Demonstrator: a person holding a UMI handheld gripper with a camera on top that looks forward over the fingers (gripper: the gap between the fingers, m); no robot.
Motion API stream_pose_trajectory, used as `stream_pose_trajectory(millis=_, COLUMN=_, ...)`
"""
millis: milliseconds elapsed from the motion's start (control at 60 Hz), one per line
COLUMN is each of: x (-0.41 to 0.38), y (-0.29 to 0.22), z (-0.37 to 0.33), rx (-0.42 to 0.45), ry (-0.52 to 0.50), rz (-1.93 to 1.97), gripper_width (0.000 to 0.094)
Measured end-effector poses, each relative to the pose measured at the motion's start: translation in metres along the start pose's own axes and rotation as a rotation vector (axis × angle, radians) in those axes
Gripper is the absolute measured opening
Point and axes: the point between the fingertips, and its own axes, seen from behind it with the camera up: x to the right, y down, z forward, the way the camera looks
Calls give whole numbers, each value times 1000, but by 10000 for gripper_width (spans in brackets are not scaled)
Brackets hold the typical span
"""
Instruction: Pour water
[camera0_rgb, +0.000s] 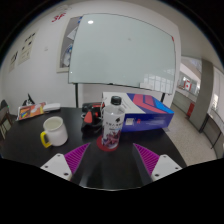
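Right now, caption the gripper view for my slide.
Open gripper faces a capped bottle just ahead of its fingers, white mug off to one side.

Bottle (113, 122): upright on the table (30, 148), just ahead of the gripper (111, 162), centred between its 2 spread fingers.
Mug (54, 131): left of bottle, well apart.
Box (148, 110): right of and behind bottle.
Book (37, 111): behind mug, near table's far edge.
Whiteboard (125, 50): on wall beyond table.

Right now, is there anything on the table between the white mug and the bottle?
No. In the gripper view, only bare dark table separates the white mug from the bottle, which stands between the open gripper fingers.
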Motion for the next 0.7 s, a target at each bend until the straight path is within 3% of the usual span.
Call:
stream_pose_trajectory(millis=400, x=-37, y=68, z=-231, rx=-7, ry=2, rz=-42, gripper_width=844)
stream_pose_trajectory(millis=700, x=-39, y=86, z=-290, rx=10, ry=10, rz=-19, gripper_width=844)
